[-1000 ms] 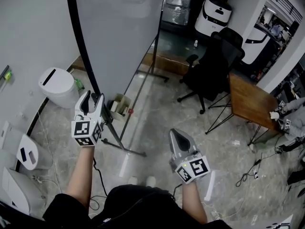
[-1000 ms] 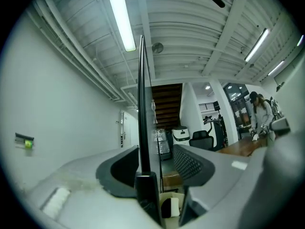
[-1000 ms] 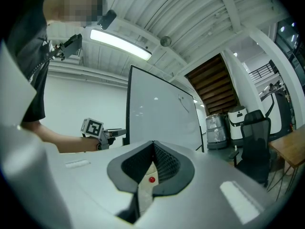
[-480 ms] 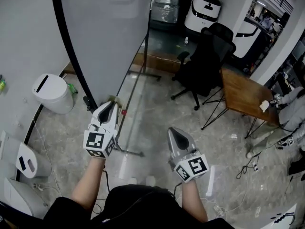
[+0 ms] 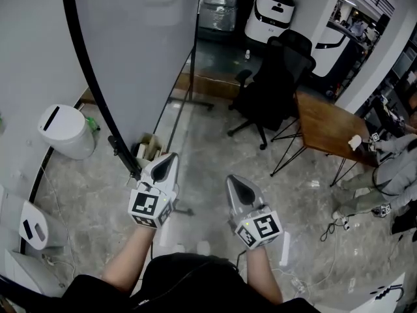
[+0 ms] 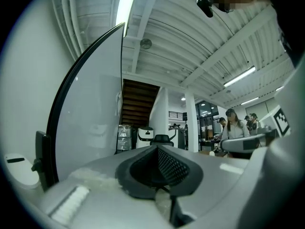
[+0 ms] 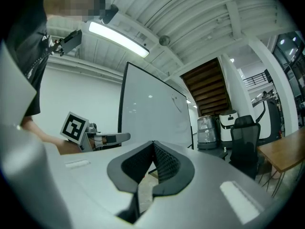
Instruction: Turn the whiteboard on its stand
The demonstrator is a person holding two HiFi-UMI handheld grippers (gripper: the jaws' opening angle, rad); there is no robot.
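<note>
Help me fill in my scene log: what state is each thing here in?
Left tongs: shut, empty.
Right tongs: shut, empty.
Whiteboard: upright on its stand, gripped by neither tongs.
Office chair: upright, unoccupied.
White bin: upright.

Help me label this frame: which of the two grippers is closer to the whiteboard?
The left gripper: it sits just beside the lower black edge of the whiteboard, while the right gripper hangs farther to the right, away from it.
</note>
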